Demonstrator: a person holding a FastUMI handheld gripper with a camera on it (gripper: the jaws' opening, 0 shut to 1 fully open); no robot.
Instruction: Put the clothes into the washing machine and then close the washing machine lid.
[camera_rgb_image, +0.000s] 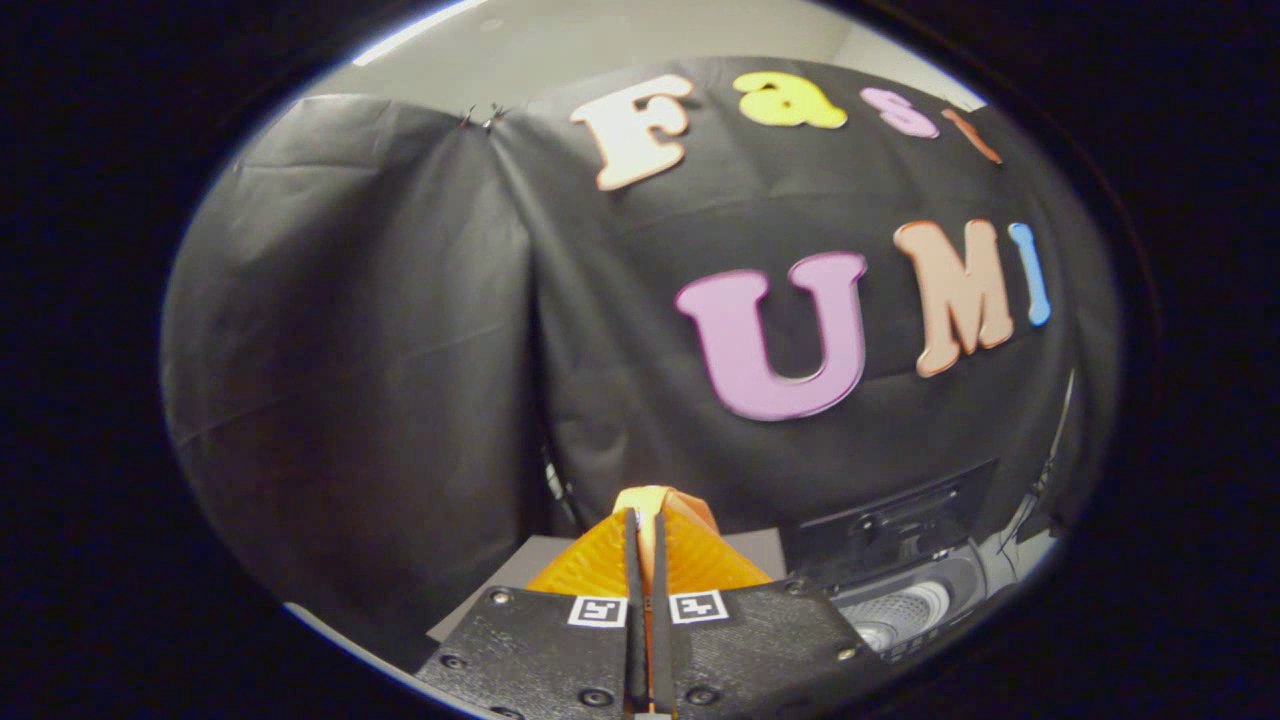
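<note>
- gripper (646, 540) pinching orange cloth (690, 565), raised so it clears the tabletop (545, 560)
- washer (900, 590) beside it (lid up); ready for loading

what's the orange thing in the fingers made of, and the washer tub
Orange garment: looks like a waffle-textured knit, matte, clamped between the gripper fingers. Washing machine tub: pale and ribbed, probably plastic or metal; too small to tell.

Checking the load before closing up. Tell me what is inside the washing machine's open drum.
The grey top-loading washing machine, beyond the shut gripper pinching thin orange cloth, shows a pale perforated drum wall. No clothes are visible there; the drum's bottom is hidden.
</note>
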